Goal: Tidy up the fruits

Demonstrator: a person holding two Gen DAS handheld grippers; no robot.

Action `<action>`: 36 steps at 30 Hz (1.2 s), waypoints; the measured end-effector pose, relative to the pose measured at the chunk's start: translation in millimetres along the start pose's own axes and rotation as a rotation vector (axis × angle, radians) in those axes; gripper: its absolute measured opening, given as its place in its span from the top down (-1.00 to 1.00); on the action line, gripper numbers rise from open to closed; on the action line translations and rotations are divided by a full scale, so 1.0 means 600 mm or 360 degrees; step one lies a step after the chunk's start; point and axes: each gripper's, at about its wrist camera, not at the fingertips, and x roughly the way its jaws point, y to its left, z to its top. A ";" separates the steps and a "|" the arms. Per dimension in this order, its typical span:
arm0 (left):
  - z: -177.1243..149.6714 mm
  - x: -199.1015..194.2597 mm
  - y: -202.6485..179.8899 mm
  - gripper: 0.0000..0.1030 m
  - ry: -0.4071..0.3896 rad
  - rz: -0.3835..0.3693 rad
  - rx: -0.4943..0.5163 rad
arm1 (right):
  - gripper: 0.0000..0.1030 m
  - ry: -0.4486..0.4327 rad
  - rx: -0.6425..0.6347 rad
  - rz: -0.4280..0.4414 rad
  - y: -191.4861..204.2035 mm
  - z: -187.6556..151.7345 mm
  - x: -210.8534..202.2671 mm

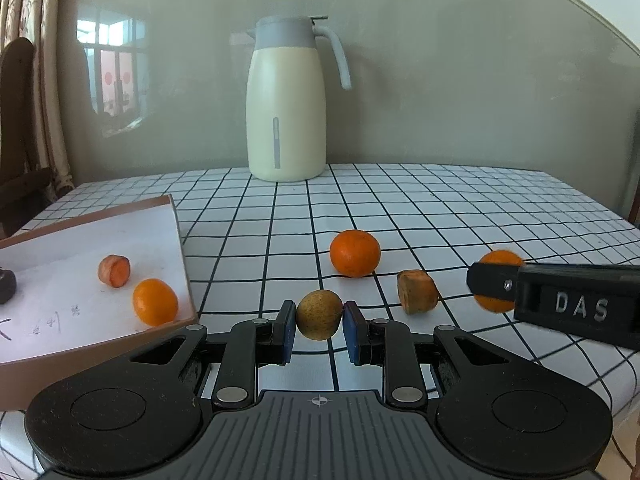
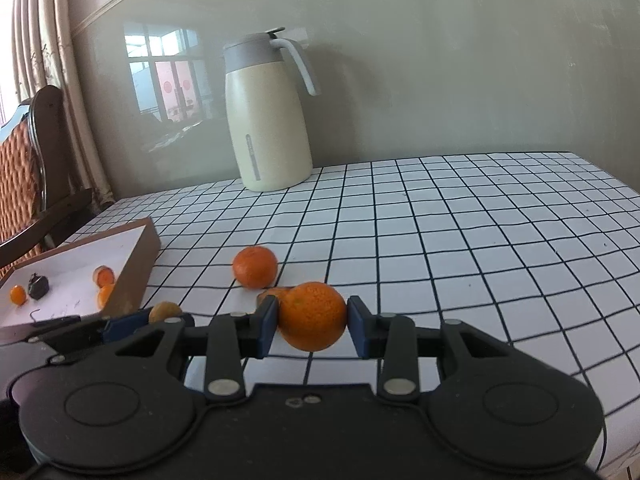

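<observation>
left gripper (image 1: 319, 320) clamping brown fruit (image 1: 319, 314), right gripper (image 2: 312, 317) clamping orange (image 2: 312, 316)

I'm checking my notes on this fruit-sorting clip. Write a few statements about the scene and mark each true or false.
1. The left gripper holds a brownish round fruit. True.
2. The right gripper is empty. False: it grips an orange.
3. The shallow box already holds fruit. True.
4. The jug lies on its side. False: it stands upright.
5. One orange on the cloth is ungripped. True.
</observation>
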 end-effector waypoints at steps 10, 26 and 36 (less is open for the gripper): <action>-0.003 -0.043 0.028 0.50 -0.0041 -0.0004 -0.0014 | 0.44 -0.0007 -0.0022 0.0031 0.023 -0.015 -0.023; -0.025 -0.113 0.096 0.50 -0.0098 0.0053 -0.0054 | 0.44 -0.0012 -0.0148 0.0262 0.104 -0.036 -0.032; -0.043 -0.142 0.147 0.50 -0.0105 0.0143 -0.0094 | 0.44 -0.0014 -0.0206 0.0388 0.159 -0.039 -0.020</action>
